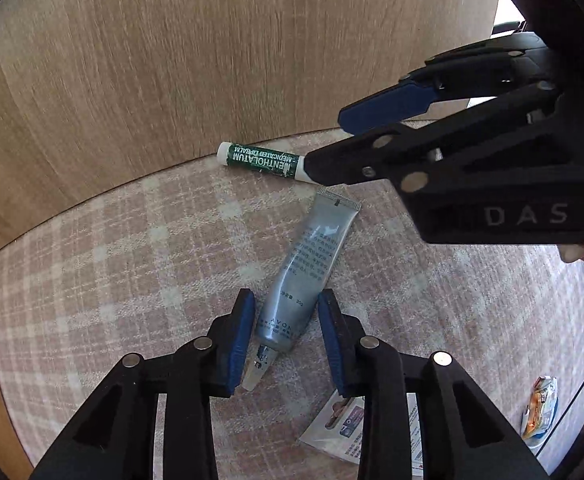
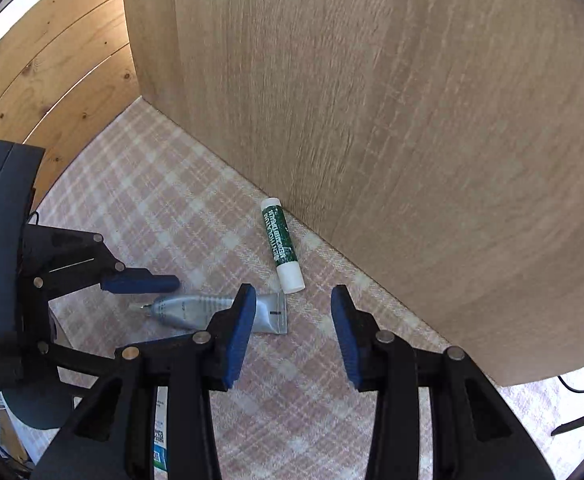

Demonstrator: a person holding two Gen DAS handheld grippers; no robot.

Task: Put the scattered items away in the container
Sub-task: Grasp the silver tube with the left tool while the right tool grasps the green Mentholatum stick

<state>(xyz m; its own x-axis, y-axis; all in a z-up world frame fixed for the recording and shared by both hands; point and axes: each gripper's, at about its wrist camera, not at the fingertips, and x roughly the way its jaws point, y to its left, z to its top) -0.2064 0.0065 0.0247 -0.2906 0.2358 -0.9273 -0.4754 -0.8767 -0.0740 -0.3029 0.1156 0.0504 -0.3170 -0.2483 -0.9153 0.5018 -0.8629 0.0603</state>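
the left gripper (image 1: 286, 320) stands open around the grey tube (image 1: 306, 272) on the checked cloth (image 1: 132, 264), pads not pressing it. the right gripper (image 2: 294, 312) is open and empty, near the green stick (image 2: 282, 244), which lies farther, against the wooden panel (image 2: 372, 120).

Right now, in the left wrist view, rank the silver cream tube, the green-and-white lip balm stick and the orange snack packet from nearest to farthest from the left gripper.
1. Silver cream tube: between the left gripper fingers.
2. Green-and-white lip balm stick: ahead, against the wooden panel.
3. Orange snack packet: far right edge.
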